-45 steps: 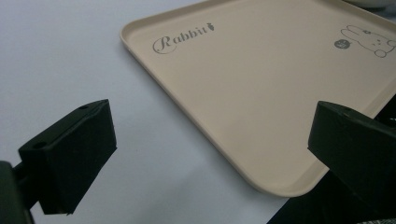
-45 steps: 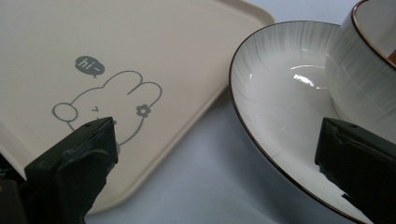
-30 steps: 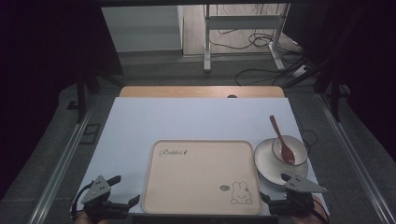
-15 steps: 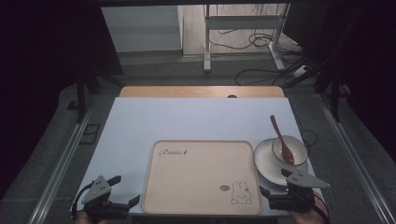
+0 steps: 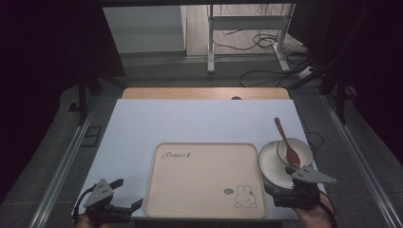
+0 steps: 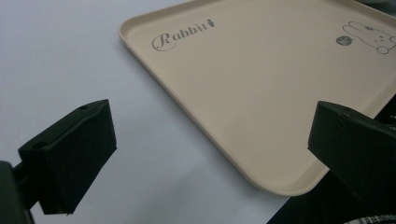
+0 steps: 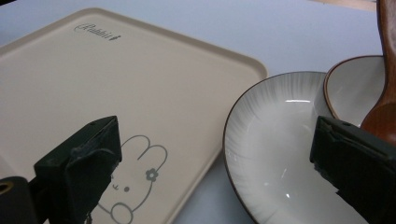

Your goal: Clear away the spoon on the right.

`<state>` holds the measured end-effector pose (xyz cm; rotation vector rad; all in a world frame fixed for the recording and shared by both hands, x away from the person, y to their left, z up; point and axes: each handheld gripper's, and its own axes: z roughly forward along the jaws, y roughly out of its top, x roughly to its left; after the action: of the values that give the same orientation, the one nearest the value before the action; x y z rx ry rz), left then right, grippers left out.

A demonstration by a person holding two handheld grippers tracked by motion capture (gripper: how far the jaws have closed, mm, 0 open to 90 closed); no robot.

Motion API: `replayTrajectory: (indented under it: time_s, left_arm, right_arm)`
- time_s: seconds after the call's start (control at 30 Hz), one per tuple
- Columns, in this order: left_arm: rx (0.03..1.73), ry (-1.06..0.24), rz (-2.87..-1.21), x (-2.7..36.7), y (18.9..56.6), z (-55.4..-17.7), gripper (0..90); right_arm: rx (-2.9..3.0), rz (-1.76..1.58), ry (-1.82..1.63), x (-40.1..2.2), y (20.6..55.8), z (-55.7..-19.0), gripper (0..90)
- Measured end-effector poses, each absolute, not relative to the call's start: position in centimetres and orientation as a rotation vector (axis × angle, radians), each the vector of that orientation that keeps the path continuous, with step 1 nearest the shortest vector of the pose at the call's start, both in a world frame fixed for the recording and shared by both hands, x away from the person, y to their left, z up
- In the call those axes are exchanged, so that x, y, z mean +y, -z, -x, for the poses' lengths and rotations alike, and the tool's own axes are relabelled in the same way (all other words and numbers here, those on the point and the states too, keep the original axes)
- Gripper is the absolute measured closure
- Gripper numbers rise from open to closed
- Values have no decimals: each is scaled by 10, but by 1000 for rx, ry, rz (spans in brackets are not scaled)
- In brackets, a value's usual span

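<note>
Right gripper (image 5: 285, 189) hovers with its jaws spread wide and nothing between them, poised over the near rim of the plate (image 5: 273, 166) at the table's right front corner. In the right gripper view the plate (image 7: 275, 154) lies between the two black jaws, just beside the right edge of the beige tray (image 7: 116, 93). A small bowl (image 5: 294, 152) sits on the far side of the plate, and a brown wooden spoon (image 5: 286, 142) rests in it.

The step in hand looks like a reach for the plate, perhaps to move it onto the tray. To do that well, the gripper should come down on the near rim with one jaw above and one below the lip, close firmly, and lift level, since the bowl and spoon ride on the plate and could slide or tip if it tilts.

The spoon is the one long thing here: its head sits down in the bowl and its handle slants up and away toward the far left, so its long axis runs roughly from near-right to far-left. The plate is round and points no way.

Further out, the tray (image 5: 206, 180) lies flat and bare on the white tabletop (image 5: 190, 118), its rabbit drawing at the near right corner. Left gripper (image 5: 124, 193) waits at the tray's near left corner, its jaws likewise wide apart and empty, with the tray (image 6: 261, 93) ahead of them.
</note>
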<state>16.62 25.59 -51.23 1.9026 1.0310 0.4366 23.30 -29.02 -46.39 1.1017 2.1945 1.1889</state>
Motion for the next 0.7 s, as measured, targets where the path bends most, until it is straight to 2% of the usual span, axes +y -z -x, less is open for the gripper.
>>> replayTrajectory:
  time_s: [0.7]
  left_arm:
    - [1029,-441,-1906,255,512,-166,6]
  right_arm:
    - [2169,-1137,-1133,-287,453,-255,14]
